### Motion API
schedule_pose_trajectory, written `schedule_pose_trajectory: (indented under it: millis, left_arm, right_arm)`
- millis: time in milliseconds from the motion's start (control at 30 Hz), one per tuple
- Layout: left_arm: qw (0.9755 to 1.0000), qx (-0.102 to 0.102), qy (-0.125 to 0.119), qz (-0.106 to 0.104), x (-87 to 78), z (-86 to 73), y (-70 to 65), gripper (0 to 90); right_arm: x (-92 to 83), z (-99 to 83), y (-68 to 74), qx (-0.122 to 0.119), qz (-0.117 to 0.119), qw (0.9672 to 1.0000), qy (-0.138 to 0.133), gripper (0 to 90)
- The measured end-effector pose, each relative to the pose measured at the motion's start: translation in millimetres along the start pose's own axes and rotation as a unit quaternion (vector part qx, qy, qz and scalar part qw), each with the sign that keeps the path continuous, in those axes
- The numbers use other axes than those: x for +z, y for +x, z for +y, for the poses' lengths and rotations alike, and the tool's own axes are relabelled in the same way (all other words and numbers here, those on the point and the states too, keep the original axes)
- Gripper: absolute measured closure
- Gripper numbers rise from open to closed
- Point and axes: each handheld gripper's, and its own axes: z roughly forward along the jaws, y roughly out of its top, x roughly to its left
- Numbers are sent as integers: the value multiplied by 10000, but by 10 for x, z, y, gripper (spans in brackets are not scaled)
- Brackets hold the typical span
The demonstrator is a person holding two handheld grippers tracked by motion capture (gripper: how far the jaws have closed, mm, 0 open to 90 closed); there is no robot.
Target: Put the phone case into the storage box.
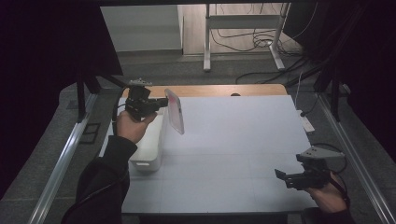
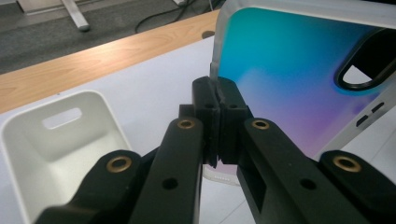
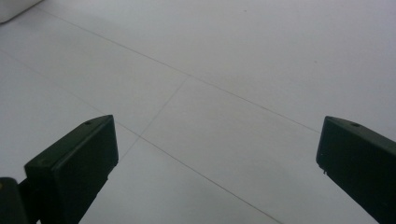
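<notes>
A glossy blue-to-purple phone case was held clamped (edge-on) by the left gripper above the white plastic bin, not yet placed, while the right gripper was kept open, empty.

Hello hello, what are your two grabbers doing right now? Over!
Left gripper shut on edge of iridescent blue-purple phone case, held above white plastic bin. Right gripper open, holding nothing, over white table. Nothing in the way.

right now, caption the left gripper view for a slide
Left tool pinches the edge of a clear-rimmed phone case with blue-purple back above an empty white plastic bin.
</notes>
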Motion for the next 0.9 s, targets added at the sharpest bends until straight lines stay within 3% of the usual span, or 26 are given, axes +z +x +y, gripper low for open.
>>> schedule_pose_trajectory:
  millis: [400,900]
  left_arm:
    - [9997,-107,-13,227,-111,38,174,881]
    - [9977,-250,50,627,-156,75,390,882]
  right_arm:
    - [-132,-104,-77,388,-247,9989,0,0]
    - [-206,-145,-104,539,-312,9980,-51,0]
